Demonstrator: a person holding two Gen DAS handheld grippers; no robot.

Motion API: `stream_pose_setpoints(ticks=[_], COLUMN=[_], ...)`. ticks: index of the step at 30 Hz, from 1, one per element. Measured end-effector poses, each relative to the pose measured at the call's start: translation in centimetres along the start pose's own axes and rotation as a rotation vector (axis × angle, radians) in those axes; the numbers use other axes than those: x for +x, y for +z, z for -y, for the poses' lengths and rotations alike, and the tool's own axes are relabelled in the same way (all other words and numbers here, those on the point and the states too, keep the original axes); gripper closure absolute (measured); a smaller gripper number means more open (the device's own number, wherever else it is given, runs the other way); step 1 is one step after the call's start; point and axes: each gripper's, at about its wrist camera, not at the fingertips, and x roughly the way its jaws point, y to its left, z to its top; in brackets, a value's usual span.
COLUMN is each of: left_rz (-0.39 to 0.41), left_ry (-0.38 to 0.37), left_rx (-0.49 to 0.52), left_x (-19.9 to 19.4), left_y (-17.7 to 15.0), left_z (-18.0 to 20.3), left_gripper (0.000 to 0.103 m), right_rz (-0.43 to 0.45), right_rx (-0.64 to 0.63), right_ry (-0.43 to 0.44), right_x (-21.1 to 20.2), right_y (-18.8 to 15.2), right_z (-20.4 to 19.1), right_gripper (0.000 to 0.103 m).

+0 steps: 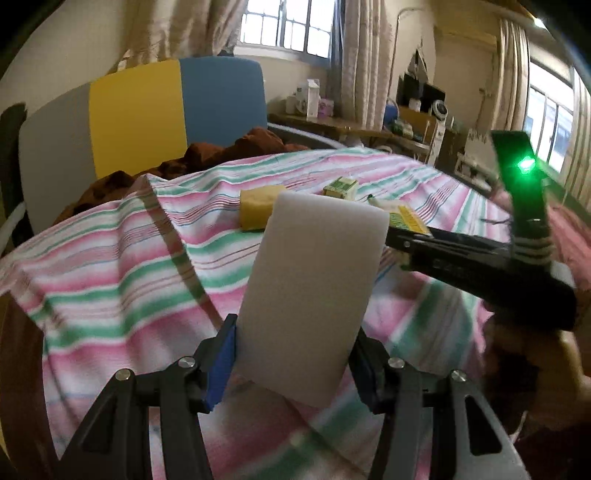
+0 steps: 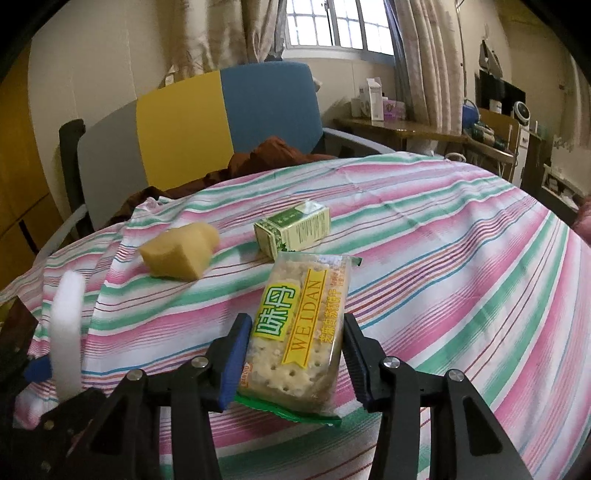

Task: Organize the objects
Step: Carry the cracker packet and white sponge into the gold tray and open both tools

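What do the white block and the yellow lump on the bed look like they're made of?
White rectangular block: probably melamine foam, judging by its matte, fine-grained face and soft rounded corners. Yellow irregular lump: likely ordinary sponge, dull and porous-looking, with rough cut faces. Neither can be confirmed by sight alone.

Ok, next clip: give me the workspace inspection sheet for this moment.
Surface: striped sheet over a bed, wrinkled.
Job's things: white foam block held upright; cracker packet held; yellow sponge and small green box lying apart on the sheet.
Clutter: brown blanket bunched at the far end.
Grippers: left gripper shut on the foam block; right gripper shut on the cracker packet.
Cables: nothing seen.
Surroundings: grey, yellow and blue headboard, curtained windows, crowded desk.
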Motion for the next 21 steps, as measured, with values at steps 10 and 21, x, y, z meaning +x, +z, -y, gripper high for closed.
stream_pose_setpoints(ticks=[10,21], left_rz=[0.011,0.064], left_ry=[-0.050,-0.042], left_rx=[-0.091,-0.148], left_x=[-4.7,-12.3], left_y=[-4.1,-7.1], left_z=[0.5,-1.4], left_gripper=[0.047,0.047], right_rz=[0.076,0.043], right_rx=[-0.077,-0.172], right_ry=[-0.023,0.034], right_x=[-2.3,-4.4], right_y=[-0.8,-3.6], right_z=[-1.8,-4.5], right_gripper=[0.054,0.054])
